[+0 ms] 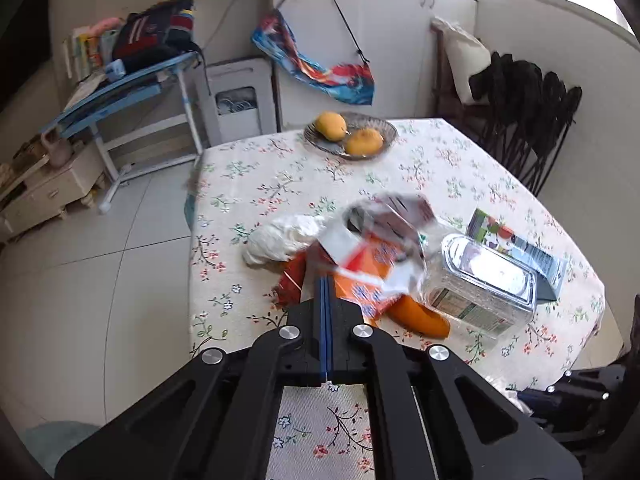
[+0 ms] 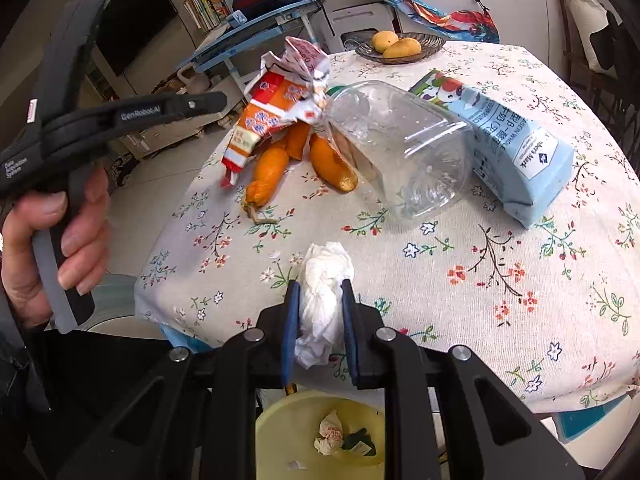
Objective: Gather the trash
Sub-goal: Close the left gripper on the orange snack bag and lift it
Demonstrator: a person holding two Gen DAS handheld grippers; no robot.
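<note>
A crumpled tissue (image 2: 325,300) is pinched by the right gripper (image 2: 320,294) above a yellow bin (image 2: 276,432). The left gripper (image 1: 325,280) is pressed together, seemingly on an orange wrapper (image 1: 362,276).

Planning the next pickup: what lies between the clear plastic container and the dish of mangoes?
In the right wrist view, only bare floral tablecloth separates the clear plastic container from the dish.
</note>
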